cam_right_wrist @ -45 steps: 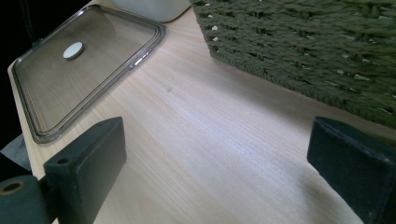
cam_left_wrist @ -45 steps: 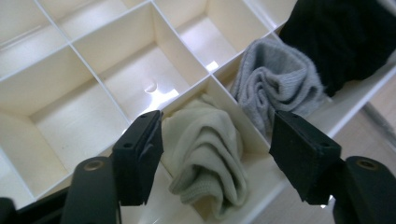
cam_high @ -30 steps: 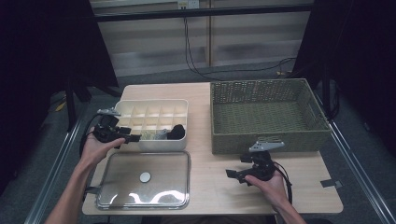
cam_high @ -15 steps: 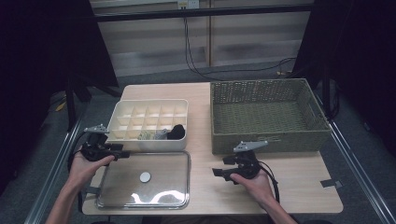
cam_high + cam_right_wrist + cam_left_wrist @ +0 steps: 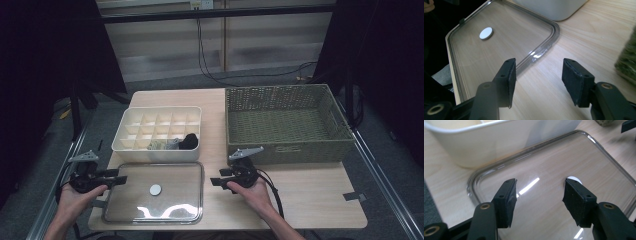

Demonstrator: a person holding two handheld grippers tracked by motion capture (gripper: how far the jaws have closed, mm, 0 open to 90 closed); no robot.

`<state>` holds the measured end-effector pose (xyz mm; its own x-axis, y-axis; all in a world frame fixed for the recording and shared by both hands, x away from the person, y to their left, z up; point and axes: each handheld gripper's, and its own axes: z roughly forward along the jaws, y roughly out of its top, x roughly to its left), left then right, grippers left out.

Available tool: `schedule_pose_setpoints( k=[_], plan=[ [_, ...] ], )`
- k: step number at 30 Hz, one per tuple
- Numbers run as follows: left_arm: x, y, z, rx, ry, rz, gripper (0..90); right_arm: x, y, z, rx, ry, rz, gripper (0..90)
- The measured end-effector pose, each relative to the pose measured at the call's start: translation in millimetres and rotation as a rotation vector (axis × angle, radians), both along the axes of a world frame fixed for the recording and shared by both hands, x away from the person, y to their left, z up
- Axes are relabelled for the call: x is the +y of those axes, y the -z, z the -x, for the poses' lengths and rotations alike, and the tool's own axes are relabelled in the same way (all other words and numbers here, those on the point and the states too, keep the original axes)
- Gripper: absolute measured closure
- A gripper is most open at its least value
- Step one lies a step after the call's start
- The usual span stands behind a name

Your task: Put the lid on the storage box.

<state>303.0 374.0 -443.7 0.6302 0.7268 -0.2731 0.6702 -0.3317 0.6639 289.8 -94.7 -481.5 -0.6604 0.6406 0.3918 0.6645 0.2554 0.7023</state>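
the clear lid point(image 5: 154, 192) is laid flat, its long axis across the table. it is flanked by the left gripper point(image 5: 117, 180) and right gripper point(image 5: 216, 180), whose jaws have just been narrowed to half-open, with nothing held.

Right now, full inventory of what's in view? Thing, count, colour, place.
table: 1, light wood, centre.
lid: 1, clear with a white round spot, flat on the table's near left, in front of the box.
box: 1, cream, divided into compartments, left-centre, behind the lid.
dark item: 1, black, in a near-right compartment of the box.
pale item: 1, greyish, in the box's near row, left of the dark item; kind unclear.
basket: 1, green woven, right side.
left gripper: 1, black, at the lid's left edge, jaws apart, nothing between.
right gripper: 1, black, just right of the lid, jaws apart, nothing between.
hands: 2, one per gripper.
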Motion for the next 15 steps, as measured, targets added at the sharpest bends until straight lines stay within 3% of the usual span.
schedule_pose_setpoints(
  k=[4, 15],
  plan=[
    [12.2, 8.0, 7.9, 0.008, -0.044, -0.009, 46.3, 7.5, -0.3, -5.5, 0.007, 0.0, 0.008, 47.9],
    [32.5, 32.9, 26.2, 0.049, -0.08, -0.011, 47.8, 26.0, 4.7, -15.4, 0.033, -0.013, 0.013, 51.0]
  ],
)
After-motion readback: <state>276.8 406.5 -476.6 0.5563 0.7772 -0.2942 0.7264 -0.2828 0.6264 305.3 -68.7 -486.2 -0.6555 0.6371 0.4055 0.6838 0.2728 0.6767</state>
